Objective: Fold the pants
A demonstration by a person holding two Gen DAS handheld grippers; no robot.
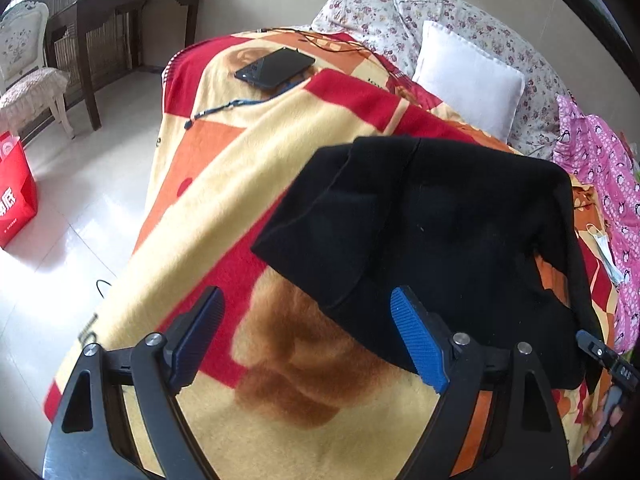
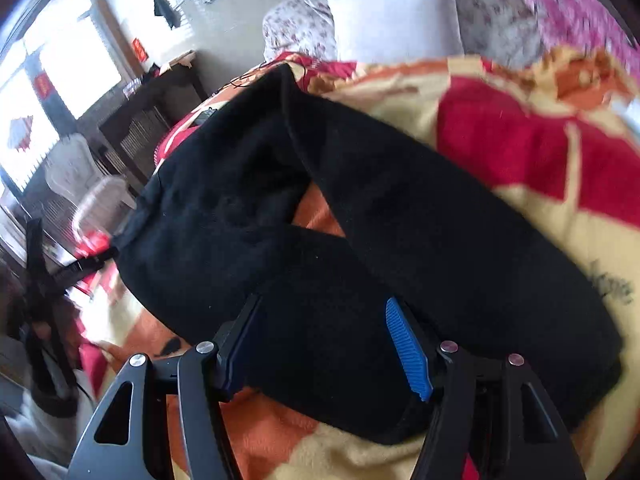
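Black pants (image 1: pixel 440 220) lie folded over on a bed covered by a red, orange and cream blanket (image 1: pixel 240 184). My left gripper (image 1: pixel 308 294) stands open at the pants' near left edge; its right blue pad rests by the black cloth, and the blanket shows between the fingers. In the blurred right wrist view the pants (image 2: pixel 400 220) spread with both legs running toward me across the blanket (image 2: pixel 500 148). My right gripper (image 2: pixel 322 302) is open above one leg's end, with black cloth showing in the gap and neither pad pressing on it.
A dark phone (image 1: pixel 276 67) with a blue lanyard (image 1: pixel 224 106) lies further up the bed. A white pillow (image 1: pixel 468 80), floral bedding, a pink garment (image 1: pixel 600 168) and a face mask (image 1: pixel 604 248) lie right. Left: tiled floor, red bag (image 1: pixel 14 192), chair (image 1: pixel 28 64), dark table (image 1: pixel 132 4).
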